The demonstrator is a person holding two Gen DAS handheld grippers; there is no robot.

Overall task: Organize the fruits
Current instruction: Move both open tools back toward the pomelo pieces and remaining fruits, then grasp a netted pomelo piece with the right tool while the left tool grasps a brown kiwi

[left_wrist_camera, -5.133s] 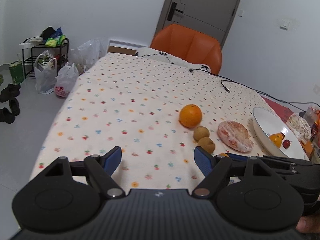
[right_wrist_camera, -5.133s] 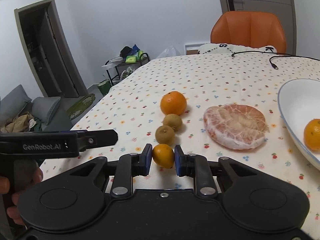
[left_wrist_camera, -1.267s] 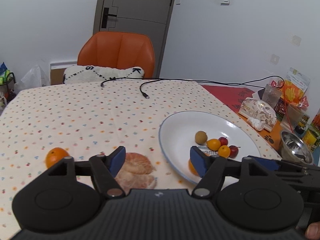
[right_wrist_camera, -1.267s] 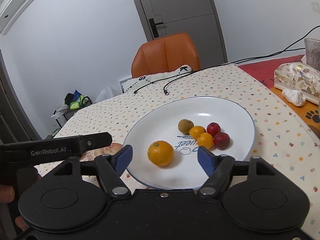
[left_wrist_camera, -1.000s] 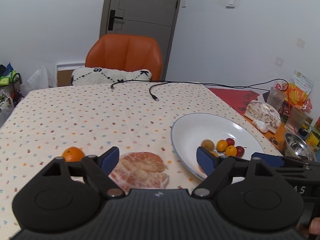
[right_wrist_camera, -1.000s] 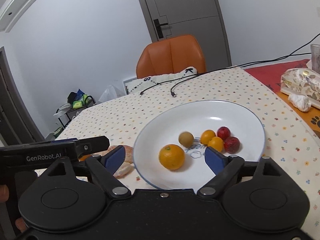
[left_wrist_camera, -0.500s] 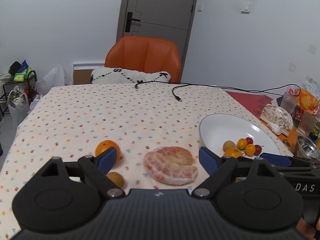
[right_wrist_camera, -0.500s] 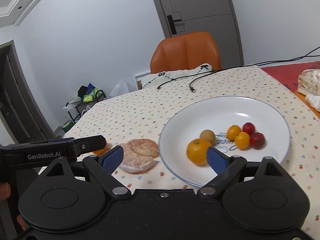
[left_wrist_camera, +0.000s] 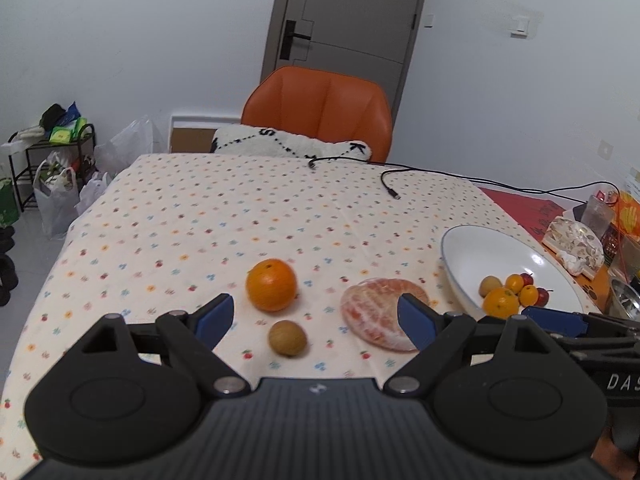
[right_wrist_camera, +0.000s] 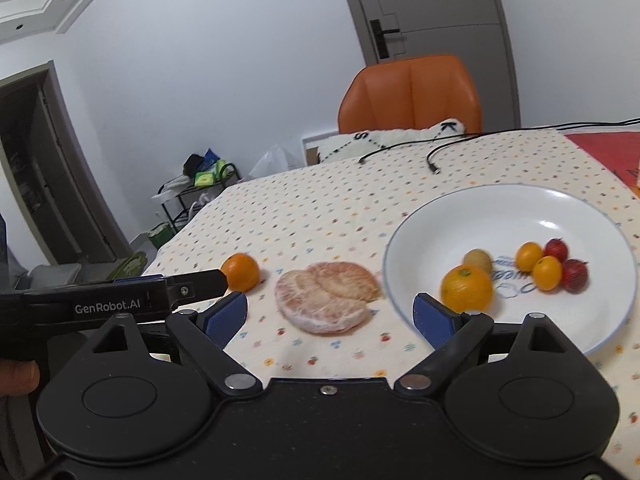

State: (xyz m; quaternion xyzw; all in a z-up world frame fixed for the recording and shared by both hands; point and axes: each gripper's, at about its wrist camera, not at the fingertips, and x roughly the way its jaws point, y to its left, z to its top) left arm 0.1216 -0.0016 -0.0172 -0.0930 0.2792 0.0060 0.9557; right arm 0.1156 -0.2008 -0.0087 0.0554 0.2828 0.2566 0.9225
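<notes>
Left tongs (left_wrist_camera: 316, 320) apart, empty, over surface (left_wrist_camera: 200, 216); brown fruit (left_wrist_camera: 287, 338) between tips, orange (left_wrist_camera: 271, 284) at 11 o'clock. Right tongs (right_wrist_camera: 330, 316) apart, empty; peeled pomelo (right_wrist_camera: 326, 302) between tips; plate (right_wrist_camera: 508, 208) with fruits at 2 o'clock.

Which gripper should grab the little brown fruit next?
Probably the left gripper. It is open, and the small brown fruit lies on the tablecloth right between its fingers. The right gripper, also open, faces the peeled pomelo and the white plate instead.
</notes>
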